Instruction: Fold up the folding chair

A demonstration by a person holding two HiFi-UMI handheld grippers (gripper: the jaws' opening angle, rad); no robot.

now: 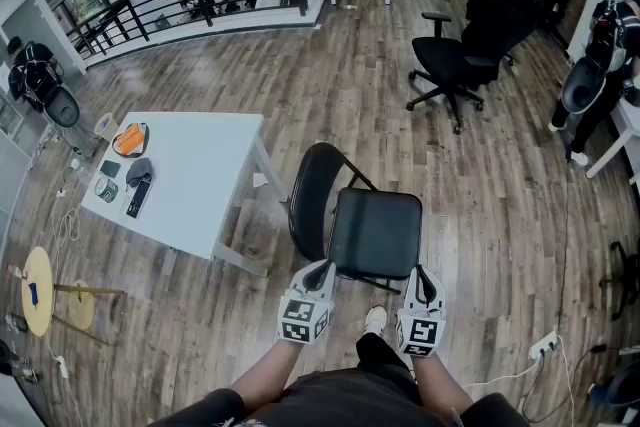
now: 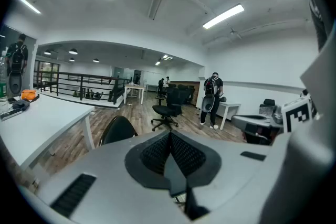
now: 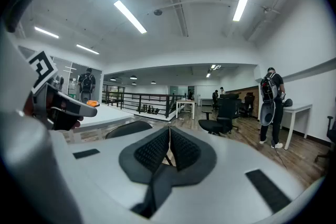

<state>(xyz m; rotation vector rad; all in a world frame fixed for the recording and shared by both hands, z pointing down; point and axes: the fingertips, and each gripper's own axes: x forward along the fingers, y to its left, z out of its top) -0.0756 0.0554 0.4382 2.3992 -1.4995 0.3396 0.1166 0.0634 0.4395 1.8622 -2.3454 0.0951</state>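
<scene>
While the folding chair (image 1: 375,233) stands unfolded on the wood floor (image 1: 330,105), its black seat is seen just ahead of both pairs of fingers. The left gripper (image 1: 320,267) is held by the seat's near left corner, the right gripper (image 1: 421,273) by its near right corner; contact cannot be told. Both pairs of fingers are pressed together, nothing between them. A white counter (image 1: 205,170) is seen beyond the left fingers, further left.
</scene>
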